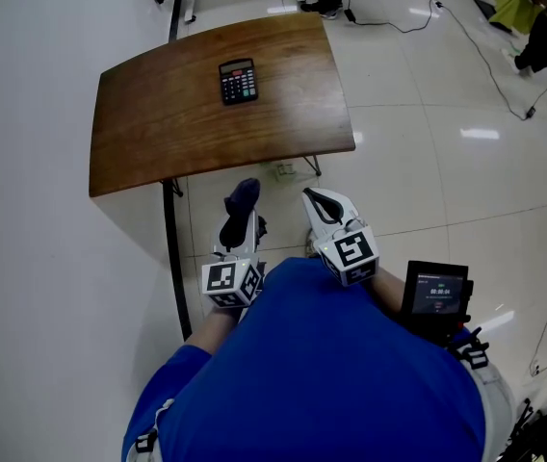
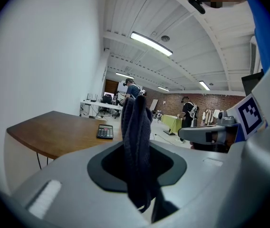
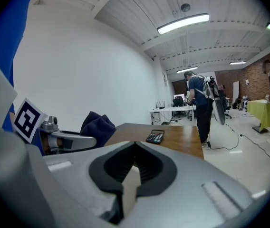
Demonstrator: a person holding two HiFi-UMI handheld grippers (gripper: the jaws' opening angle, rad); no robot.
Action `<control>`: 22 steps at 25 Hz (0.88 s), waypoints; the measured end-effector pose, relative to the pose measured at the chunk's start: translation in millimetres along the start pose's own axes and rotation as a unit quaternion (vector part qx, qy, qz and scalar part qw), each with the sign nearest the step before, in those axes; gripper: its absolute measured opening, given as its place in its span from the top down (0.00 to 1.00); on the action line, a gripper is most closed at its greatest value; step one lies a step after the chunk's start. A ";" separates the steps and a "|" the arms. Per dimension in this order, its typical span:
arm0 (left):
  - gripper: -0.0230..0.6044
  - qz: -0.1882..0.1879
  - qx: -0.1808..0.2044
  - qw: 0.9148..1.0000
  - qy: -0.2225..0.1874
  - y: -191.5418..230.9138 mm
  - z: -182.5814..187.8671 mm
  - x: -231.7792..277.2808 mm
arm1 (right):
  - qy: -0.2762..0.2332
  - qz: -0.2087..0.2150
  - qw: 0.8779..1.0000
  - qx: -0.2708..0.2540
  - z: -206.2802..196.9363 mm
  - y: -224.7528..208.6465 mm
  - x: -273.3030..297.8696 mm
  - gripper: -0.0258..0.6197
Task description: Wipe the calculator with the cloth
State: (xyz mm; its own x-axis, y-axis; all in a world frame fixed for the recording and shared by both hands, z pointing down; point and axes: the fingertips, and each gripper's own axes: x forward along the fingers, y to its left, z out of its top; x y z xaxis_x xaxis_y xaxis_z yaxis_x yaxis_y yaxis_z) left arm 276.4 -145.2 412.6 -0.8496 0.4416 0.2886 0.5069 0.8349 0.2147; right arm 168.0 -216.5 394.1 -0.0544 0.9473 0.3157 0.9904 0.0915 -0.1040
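A smooth blue shirt [image 1: 322, 373] fills the foreground. Just beyond it, the left gripper [image 1: 238, 221] has its jaws clamped on a fuzzy navy cloth [image 2: 137, 137], bunched in upright folds. The right gripper [image 1: 325, 206] has its ribbed black pads together, nothing between them. The flat black calculator [image 1: 238, 81] lies on the glossy, round-cornered wooden table [image 1: 158, 128], well apart from both grippers.
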 end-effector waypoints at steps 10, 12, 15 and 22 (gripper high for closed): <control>0.81 0.026 0.010 1.000 0.000 12.2 21.2 63.0 | 0.007 0.021 1.000 0.012 4.1 -50.8 49.5 0.96; 0.81 0.029 0.012 1.000 0.003 13.3 22.5 58.3 | 0.008 0.026 1.000 0.014 8.4 -45.8 48.7 0.96; 0.81 0.032 0.013 0.999 0.004 16.9 26.8 56.9 | 0.003 0.026 1.000 0.017 10.4 -43.7 51.2 0.96; 0.81 0.018 0.015 1.000 0.009 35.0 49.3 72.7 | 0.021 0.016 0.999 0.018 37.2 -44.9 66.3 0.96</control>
State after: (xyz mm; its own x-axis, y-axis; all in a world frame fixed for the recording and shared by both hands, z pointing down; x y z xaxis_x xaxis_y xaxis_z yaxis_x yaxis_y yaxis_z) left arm 225.2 -67.7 395.0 -0.8275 0.4667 0.3121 0.5330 0.8277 0.1755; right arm 115.2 -146.3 384.6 -0.0164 0.9360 0.3516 0.9863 0.0729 -0.1481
